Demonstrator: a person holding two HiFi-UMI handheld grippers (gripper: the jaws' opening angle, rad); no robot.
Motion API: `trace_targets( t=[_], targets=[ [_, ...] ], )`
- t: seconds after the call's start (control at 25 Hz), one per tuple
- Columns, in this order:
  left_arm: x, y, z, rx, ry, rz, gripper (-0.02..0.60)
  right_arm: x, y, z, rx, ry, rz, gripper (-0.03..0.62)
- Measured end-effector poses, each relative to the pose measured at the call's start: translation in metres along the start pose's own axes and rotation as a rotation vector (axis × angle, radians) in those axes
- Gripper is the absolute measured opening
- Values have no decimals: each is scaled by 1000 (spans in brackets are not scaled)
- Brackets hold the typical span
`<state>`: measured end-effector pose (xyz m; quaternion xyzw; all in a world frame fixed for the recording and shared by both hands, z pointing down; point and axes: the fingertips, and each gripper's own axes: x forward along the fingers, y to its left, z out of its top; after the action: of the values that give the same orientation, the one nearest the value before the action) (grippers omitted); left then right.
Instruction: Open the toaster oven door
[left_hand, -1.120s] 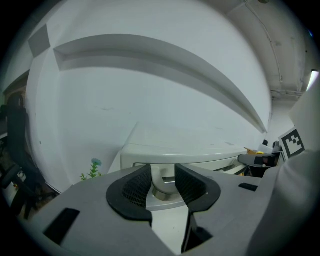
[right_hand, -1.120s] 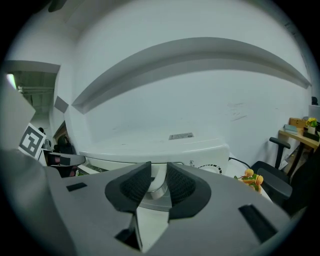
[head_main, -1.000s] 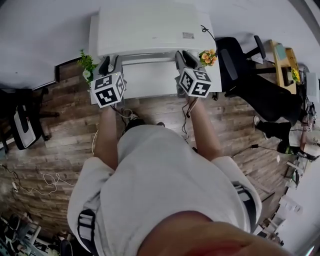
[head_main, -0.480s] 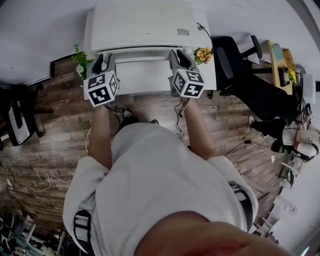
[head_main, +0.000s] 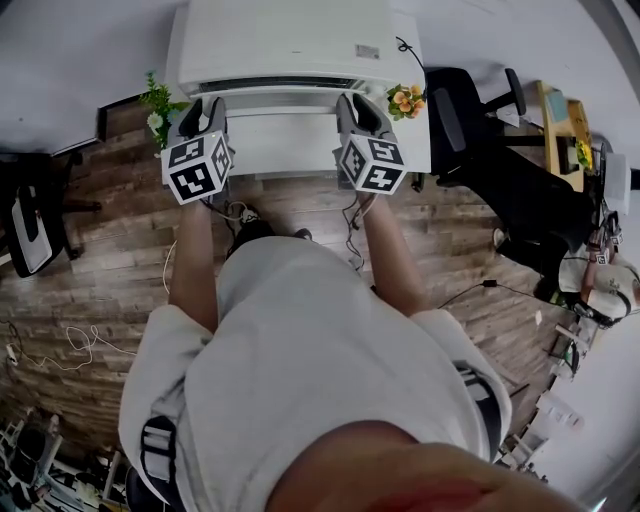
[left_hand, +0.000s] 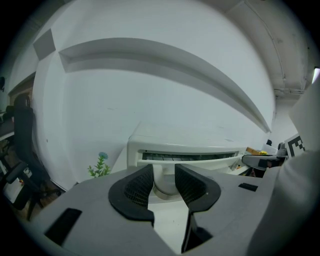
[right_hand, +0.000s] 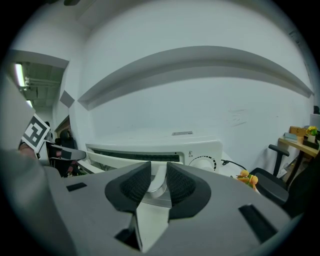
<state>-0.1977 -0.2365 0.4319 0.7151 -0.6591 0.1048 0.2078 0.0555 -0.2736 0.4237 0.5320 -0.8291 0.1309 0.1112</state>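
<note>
The white toaster oven (head_main: 280, 40) stands on a white table against the wall. Its door (head_main: 285, 145) is tipped outward, with a dark gap along its top edge (left_hand: 190, 156). My left gripper (head_main: 205, 110) is shut on the left end of the door handle (left_hand: 165, 187), which fills the space between the pads. My right gripper (head_main: 355, 108) is shut on the handle's right end (right_hand: 159, 189). The left gripper's pads (left_hand: 137, 187) and the right gripper's pads (right_hand: 182, 187) flank the white handle posts. A control knob (right_hand: 204, 163) shows on the oven's right side.
A green plant (head_main: 158, 100) stands left of the oven and orange flowers (head_main: 405, 100) right of it. The table's right edge (head_main: 422, 150) is close to a black office chair (head_main: 480, 120). Cables (head_main: 90, 345) lie on the wooden floor.
Both grippers keep hold of the handle. The dark gap above the door has grown wider as the door tips toward me. The head camera has shifted slightly.
</note>
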Motion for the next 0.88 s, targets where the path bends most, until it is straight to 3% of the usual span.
trace_targets(
  t=[0.88],
  targets=[
    [-18,2,-17,4,16,39,104,-20,6,-16,-3,11,17,97]
  ],
)
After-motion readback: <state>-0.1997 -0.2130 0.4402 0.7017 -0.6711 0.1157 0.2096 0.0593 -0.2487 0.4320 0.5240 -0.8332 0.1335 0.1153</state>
